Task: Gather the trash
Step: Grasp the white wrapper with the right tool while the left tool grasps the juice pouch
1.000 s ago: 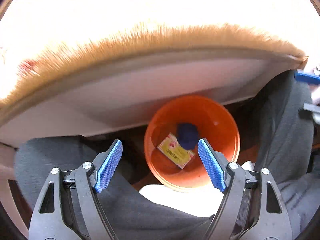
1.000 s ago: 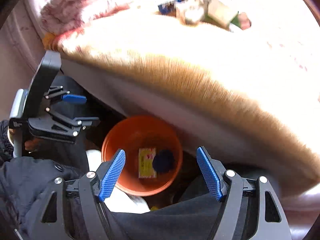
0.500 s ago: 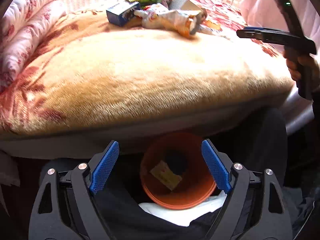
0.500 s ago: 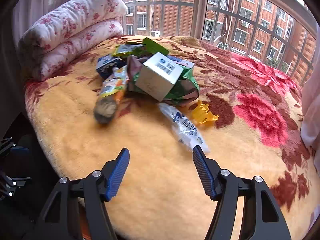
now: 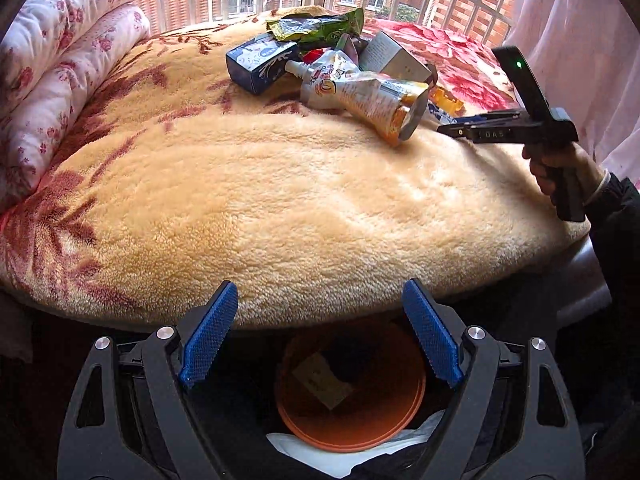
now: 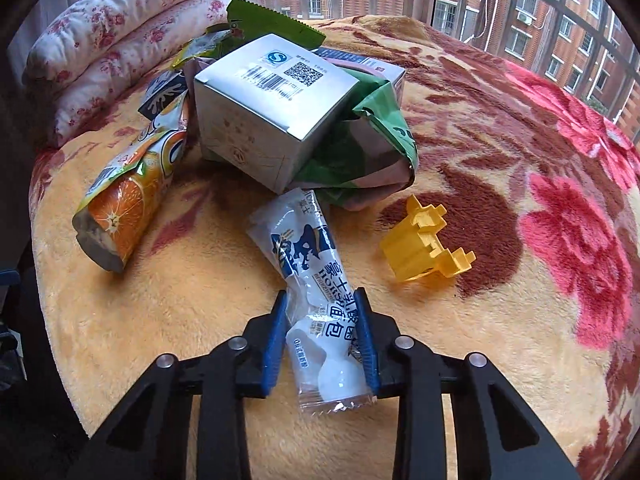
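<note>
A pile of trash lies on the floral blanket [image 6: 480, 128]: a grey carton [image 6: 272, 108], an orange juice pouch [image 6: 132, 196], a green wrapper [image 6: 372, 136], a yellow plastic piece [image 6: 424, 246] and a white bread wrapper [image 6: 316, 300]. My right gripper [image 6: 322, 300] is shut on the white bread wrapper, which still lies on the blanket. My left gripper [image 5: 320, 300] is open and empty at the bed's near edge, above an orange bin [image 5: 348, 420] on the floor that holds a small card. The right gripper shows in the left wrist view [image 5: 452, 128] beside the pile.
A rolled floral quilt [image 5: 52, 80] lies along the bed's left side. A blue milk carton [image 5: 260, 60] sits at the pile's left. A barred window [image 6: 500, 4] is behind the bed. A white bag [image 5: 360, 456] lies under the bin.
Both grippers rose from over the bin to bed level. The right gripper moved forward to the pile and closed on the white bread wrapper. The left stayed open.
</note>
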The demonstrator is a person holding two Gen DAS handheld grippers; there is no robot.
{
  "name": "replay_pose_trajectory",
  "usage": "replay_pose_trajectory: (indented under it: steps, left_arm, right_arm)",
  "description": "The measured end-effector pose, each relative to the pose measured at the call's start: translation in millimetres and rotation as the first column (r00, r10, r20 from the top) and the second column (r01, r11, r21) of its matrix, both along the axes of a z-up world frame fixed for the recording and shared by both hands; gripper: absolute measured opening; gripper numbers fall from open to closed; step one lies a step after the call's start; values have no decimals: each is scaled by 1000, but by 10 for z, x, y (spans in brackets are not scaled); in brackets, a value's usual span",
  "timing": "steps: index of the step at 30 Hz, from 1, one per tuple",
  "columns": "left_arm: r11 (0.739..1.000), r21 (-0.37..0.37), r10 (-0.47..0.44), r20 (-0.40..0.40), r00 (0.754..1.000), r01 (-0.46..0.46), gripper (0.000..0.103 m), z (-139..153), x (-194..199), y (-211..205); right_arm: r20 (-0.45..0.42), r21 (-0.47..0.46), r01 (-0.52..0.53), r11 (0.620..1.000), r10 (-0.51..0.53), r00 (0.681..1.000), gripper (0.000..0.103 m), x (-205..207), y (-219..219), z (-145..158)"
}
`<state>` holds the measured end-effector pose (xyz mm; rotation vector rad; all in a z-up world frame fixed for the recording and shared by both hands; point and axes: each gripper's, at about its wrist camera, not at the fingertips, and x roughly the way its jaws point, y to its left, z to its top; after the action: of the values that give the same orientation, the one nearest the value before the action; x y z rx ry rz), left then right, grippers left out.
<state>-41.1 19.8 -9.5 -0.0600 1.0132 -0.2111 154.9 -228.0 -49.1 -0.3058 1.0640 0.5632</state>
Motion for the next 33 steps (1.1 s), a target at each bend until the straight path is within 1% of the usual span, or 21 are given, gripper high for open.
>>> replay_pose_trajectory:
  steps: [2,4,8,12,15,17,20,23,26,30,33]
  left_arm:
    - [999,-28,19,-3,1000,-19,82,35,86,-9]
    - [998,-51,37,-9,999,-37,82,66,192,-35]
    - [995,-75,67,4,998,-66,82,165,445,-134]
    - [991,-114,71,0,998,-70,82,319,757,-319]
    - [989,-111,98,15,995,-96,82,461,991,-478]
    - [985,-105,140,-2,990,-139,82,519,1164,-544]
    - [972,-132,183,-76,980,-192,82,501,1448,-582]
    - [959,-114,245,-128,961,-259,82,441,1684,-602]
    - [945,-96,295,-150,944,-311,82,381,1828,-636]
    - [941,-59,319,-169,933,-333,82,265,1951,-748]
    - [937,-16,341,-177,923,-349,82,154,2028,-813]
  right_arm:
    - [18,-2,-8,1000,8,1000,19,-68,18,28]
    - [34,8,4,1000,-5,999,17,-138,7,74]
    - [61,94,53,994,-59,996,16,-348,-115,243]
    - [87,174,94,980,-111,990,16,-665,-268,406]
    - [98,214,115,970,-138,985,16,-902,-353,491]
    - [100,231,124,965,-150,984,16,-1023,-408,526]
    - [103,233,136,963,-163,981,16,-1159,-475,546]
    - [117,230,141,963,-171,978,16,-1245,-534,544]
    - [110,254,152,955,-184,977,16,-1288,-597,538]
    - [104,275,155,949,-190,976,16,-1320,-651,506]
    - [98,286,154,946,-188,977,16,-1338,-662,492]
